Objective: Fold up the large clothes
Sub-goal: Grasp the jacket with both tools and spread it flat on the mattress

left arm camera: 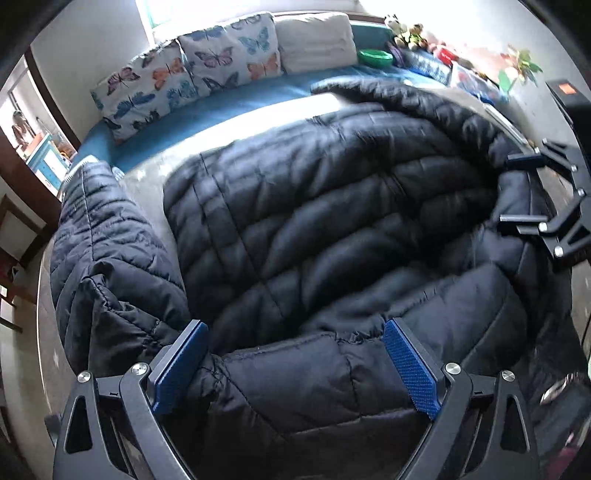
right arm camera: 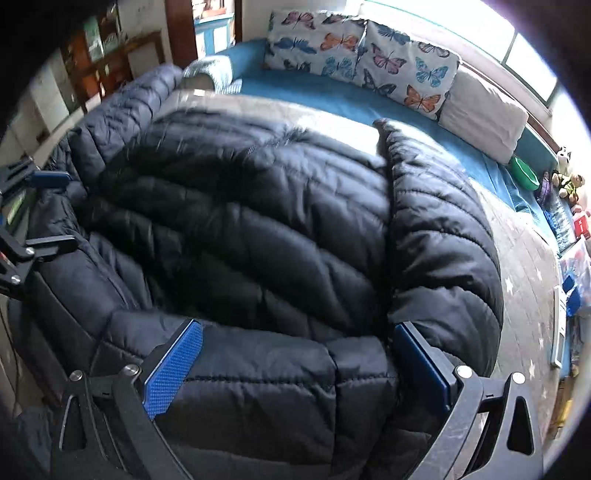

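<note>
A large black quilted puffer jacket [left arm camera: 325,206] lies spread on a grey star-patterned cover; it fills the right wrist view too [right arm camera: 236,221]. My left gripper [left arm camera: 295,332] is open, its blue pads [left arm camera: 410,369] straddling the jacket's near hem, with fabric between the jaws. My right gripper [right arm camera: 299,332] is open too, its pads [right arm camera: 177,365] wide apart over the near hem. A sleeve [left arm camera: 96,236] lies at the left, another sleeve [right arm camera: 439,236] folded at the right. Each gripper shows in the other's view, the right one [left arm camera: 524,192] and the left one [right arm camera: 48,210], at the jacket's sides.
A blue bed sheet [left arm camera: 229,107] lies behind, with butterfly pillows [left arm camera: 192,70], a white pillow [left arm camera: 314,40], a green bowl [left arm camera: 375,57] and stuffed toys [left arm camera: 406,33]. Wooden furniture and a doorway [right arm camera: 122,48] are at the far left. The grey cover [right arm camera: 524,251] extends right.
</note>
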`<state>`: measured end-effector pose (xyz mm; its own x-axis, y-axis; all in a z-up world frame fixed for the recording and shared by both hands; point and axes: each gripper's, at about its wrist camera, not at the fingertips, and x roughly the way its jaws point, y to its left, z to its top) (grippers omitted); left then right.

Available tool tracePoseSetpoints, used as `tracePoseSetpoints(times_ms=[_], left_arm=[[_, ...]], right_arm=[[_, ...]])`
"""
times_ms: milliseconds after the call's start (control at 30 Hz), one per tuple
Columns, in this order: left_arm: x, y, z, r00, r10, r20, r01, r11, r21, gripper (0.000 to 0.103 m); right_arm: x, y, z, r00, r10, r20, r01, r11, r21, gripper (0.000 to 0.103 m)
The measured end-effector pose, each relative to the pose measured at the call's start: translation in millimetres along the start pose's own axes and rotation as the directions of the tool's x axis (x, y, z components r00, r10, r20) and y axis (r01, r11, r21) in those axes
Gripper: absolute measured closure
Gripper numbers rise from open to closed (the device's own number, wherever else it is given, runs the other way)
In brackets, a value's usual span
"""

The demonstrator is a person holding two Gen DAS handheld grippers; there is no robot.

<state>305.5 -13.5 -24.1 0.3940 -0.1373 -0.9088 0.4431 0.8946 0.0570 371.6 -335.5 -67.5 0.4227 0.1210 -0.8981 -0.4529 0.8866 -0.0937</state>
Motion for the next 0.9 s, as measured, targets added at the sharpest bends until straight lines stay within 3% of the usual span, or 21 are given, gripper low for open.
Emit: tracePoseSetpoints(times_ms=[400,567,700,833,900], left_arm=[[-4.2,-42.7,-108.0,0.999,0.008,-0.032,-0.006,0.999,0.044,0.0],[-2.5,-41.8,-114.5,1.0,-0.011,-0.004,0.011,1.0,0.028,0.0],[-10.0,-27.3,-96.0,0.997,-0.072,-0.002,0.071,0.996,-0.056,0.0],[-4.0,-11.2,-91.7,0.991,-0.136,0.01,0.136,0.985,-0.108,0.0],[3.1,-12.1,-92.3,0.99,-0.138,0.012,0.139,0.986,-0.091,0.0]], right_arm=[[-24.6,39.5,-83.4,0.999,-0.033,-0.026,0.032,0.999,-0.043,0.0],[-30.8,30.8,-112.4,0.998,0.042,-0.037,-0.041,0.998,0.037,0.0],[-36.5,22.5,-108.4,0.995,0.093,-0.035,-0.089,0.993,0.081,0.0],[-32.0,3.3,-120.1,0.983,0.18,-0.023,-0.169,0.957,0.236,0.0],[-34.5,1.4,-133.1,0.984,0.181,0.005,-0.176,0.954,0.242,0.0]])
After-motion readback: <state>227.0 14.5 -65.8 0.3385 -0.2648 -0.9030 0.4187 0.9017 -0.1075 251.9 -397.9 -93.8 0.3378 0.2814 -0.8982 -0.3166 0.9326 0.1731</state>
